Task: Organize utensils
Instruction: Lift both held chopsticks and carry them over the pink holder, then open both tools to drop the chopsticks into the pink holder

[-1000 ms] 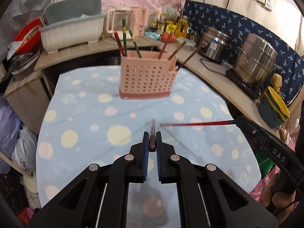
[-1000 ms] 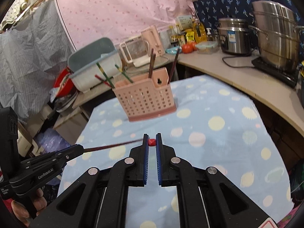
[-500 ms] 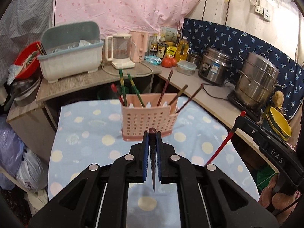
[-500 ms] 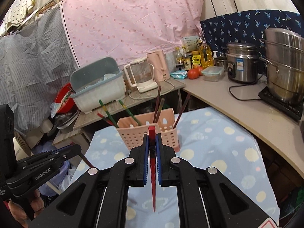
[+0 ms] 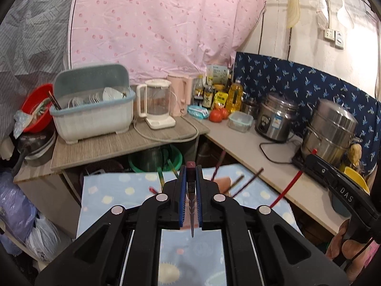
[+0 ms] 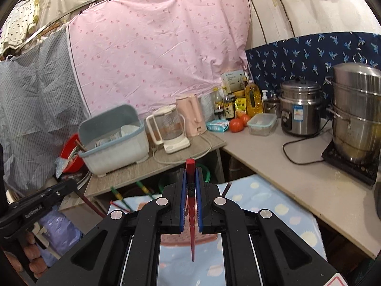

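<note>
Left gripper (image 5: 190,186): jaws clenched on a dark chopstick (image 5: 191,212), held upright between the blue pads (image 5: 182,197), its blunt maroon end above the fingertips and its thin tip pointing down toward the desk (image 5: 107,190) with the dotted blue cloth. Right gripper (image 6: 190,186): jaws clenched on a red chopstick (image 6: 191,219), held the same way, square red end up and tip down. Each gripper also appears at the edge of the other's view (left gripper at the lower left of the right wrist view, right gripper at the lower right of the left wrist view, where the red chopstick slants down from it). The pink utensil holder (image 5: 223,181) stands on the desk toward its far edge, largely hidden behind the left gripper; several chopsticks (image 5: 235,182) lean out of it, red, green and brown. Beyond the far edge of the desk, a counter (image 5: 114,147) carries a dish rack (image 5: 92,116), a clear jug (image 5: 157,104) and a pink kettle (image 5: 181,95); a second counter on the right carries tomatoes (image 6: 237,125), a rice cooker (image 6: 298,109) and a steel steamer pot (image 6: 357,112).
</note>
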{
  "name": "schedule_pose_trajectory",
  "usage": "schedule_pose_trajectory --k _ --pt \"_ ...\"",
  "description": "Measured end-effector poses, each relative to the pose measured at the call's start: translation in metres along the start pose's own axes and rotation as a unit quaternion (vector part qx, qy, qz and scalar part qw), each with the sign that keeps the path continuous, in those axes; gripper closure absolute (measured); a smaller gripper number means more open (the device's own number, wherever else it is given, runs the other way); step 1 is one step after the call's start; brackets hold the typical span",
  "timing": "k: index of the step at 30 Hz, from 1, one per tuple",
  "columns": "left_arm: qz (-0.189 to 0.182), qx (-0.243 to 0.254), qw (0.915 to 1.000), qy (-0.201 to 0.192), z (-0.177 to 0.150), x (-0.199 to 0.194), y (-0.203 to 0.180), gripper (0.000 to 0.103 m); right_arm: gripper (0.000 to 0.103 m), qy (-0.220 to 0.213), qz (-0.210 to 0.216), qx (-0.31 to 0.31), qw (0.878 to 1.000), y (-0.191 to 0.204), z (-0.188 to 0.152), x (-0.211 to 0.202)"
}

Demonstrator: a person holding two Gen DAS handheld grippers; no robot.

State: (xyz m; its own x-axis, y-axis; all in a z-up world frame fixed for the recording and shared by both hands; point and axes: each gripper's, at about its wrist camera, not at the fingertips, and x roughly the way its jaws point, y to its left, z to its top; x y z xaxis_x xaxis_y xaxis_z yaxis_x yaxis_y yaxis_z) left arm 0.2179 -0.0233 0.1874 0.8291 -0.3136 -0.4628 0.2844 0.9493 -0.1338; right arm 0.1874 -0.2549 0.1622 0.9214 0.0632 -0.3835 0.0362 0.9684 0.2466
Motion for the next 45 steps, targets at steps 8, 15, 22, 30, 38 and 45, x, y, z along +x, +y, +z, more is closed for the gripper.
schedule_pose_trajectory --k 8,15,22,30,38,45 --pt "0.016 0.001 0.9992 -0.038 0.046 0.018 0.004 0.096 0.096 -0.03 -0.016 0.0 0.999 -0.005 0.043 0.033" --pt "0.032 -0.006 0.9987 -0.04 0.054 0.049 0.016 0.096 0.096 -0.018 -0.022 -0.007 1.0 -0.001 0.048 0.077" --pt "0.035 -0.009 0.9992 -0.018 0.045 0.079 0.024 0.096 0.096 0.015 -0.017 0.0 1.0 0.0 0.031 0.115" --pt "0.037 -0.008 0.9993 -0.005 0.036 0.092 0.027 0.091 0.079 0.028 -0.017 -0.008 0.999 0.009 0.016 0.127" --pt "0.039 -0.01 0.9992 -0.006 0.029 0.087 0.025 0.067 0.077 0.033 -0.014 -0.008 0.999 0.013 0.005 0.121" --pt "0.036 -0.002 0.9994 0.0 0.017 0.074 0.016 0.067 0.07 0.035 -0.007 -0.011 0.999 0.018 -0.005 0.1"
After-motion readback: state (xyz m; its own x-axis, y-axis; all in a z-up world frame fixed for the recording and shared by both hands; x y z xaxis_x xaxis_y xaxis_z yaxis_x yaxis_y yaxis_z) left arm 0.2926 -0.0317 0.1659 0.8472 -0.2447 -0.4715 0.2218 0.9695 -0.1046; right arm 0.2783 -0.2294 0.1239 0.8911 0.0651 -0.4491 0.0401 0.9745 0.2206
